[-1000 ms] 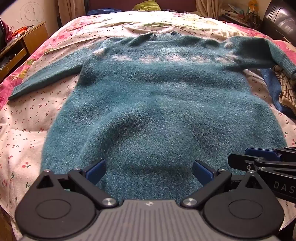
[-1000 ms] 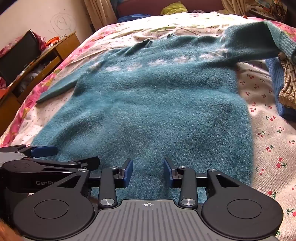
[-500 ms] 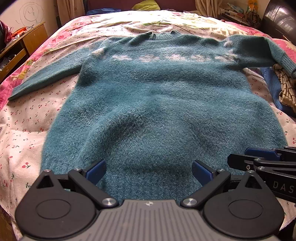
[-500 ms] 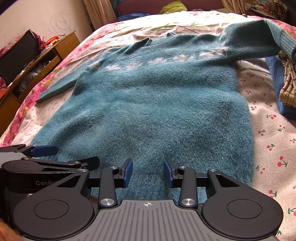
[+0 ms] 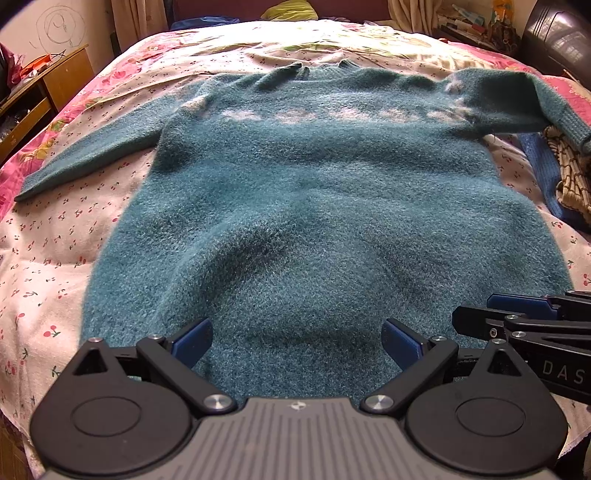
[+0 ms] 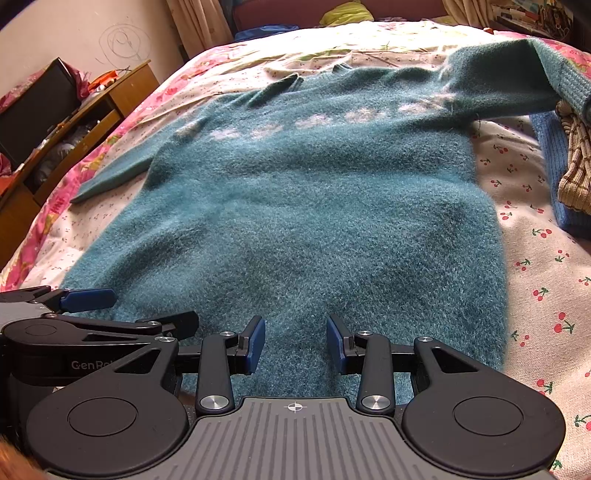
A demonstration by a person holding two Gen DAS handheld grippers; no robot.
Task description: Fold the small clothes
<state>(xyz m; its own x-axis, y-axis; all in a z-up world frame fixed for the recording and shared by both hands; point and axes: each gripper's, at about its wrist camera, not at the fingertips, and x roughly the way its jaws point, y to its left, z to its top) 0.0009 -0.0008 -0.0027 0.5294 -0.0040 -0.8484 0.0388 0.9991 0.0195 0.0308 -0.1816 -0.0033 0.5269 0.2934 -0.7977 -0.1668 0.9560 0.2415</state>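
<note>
Nothing much has shifted since a second ago: both claws hover at the near hem as before, and the sweater lies just as it did.

Over on the left stands a wooden nightstand, cluttered with a dark box and orange odds and ends, against a pale wall with a scribbled circle on it. Beside it runs the bed, covered by a pink floral quilt with a lighter cherry-print sheet on top.

On that sheet the teal sweater lies face up, neck toward the headboard, hem toward the near edge. Its left sleeve stretches flat out toward the nightstand side; a band of pale patches crosses the chest. A soft hump rises in the lower body of the knit.

At the hem, the left claw has its blue pads spread wide, fabric showing between them but nothing pinched. Just to its right, the right claw is also parted, more narrowly, holding nothing; each claw shows in the other's view, side by side.

Further right, the other sleeve drapes up over a heap of clothes, blue knit and checked cloth, at the bed's edge. Behind it a shelf of books and curtains stand by the far wall.
</note>
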